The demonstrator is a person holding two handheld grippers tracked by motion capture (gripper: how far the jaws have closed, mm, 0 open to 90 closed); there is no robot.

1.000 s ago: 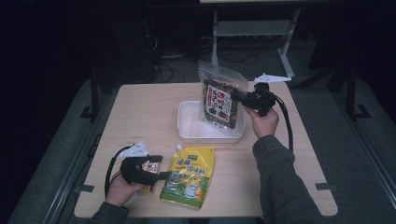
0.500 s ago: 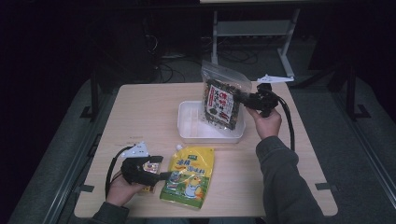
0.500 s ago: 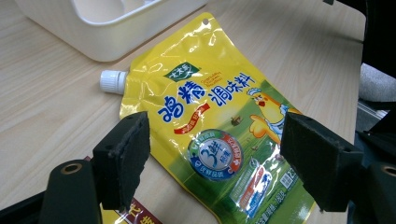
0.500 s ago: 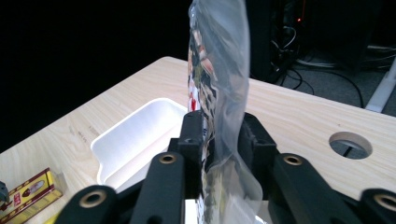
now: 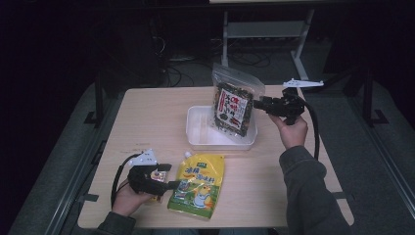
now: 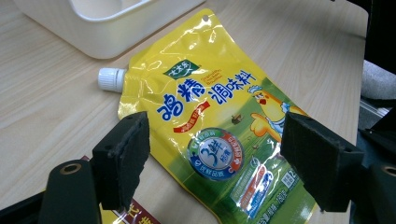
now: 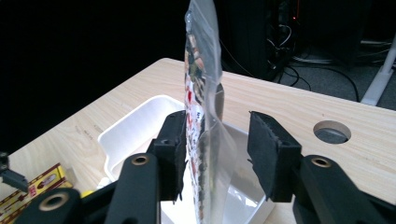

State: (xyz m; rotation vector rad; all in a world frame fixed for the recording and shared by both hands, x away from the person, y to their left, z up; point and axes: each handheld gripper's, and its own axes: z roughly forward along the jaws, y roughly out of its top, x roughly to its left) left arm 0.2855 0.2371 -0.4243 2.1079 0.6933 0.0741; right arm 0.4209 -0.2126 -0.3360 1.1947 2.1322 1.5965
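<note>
We are seeing the snack bag (image 5: 234, 108) standing upright in the white tray (image 5: 201, 133) on the wooden desk (image 5: 147, 117), dark room around. Our right hand-held gripper (image 5: 258, 103) has just been opening, bag between jaws; the left hand-held gripper (image 5: 169, 176) is hovering wide over the yellow pouch (image 5: 198, 185).

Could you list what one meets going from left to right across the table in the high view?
Left gripper → yellow seasoning pouch → white tray → seaweed snack bag standing in the tray → right gripper, its jaws having just been opening with the bag's edge between them.
</note>
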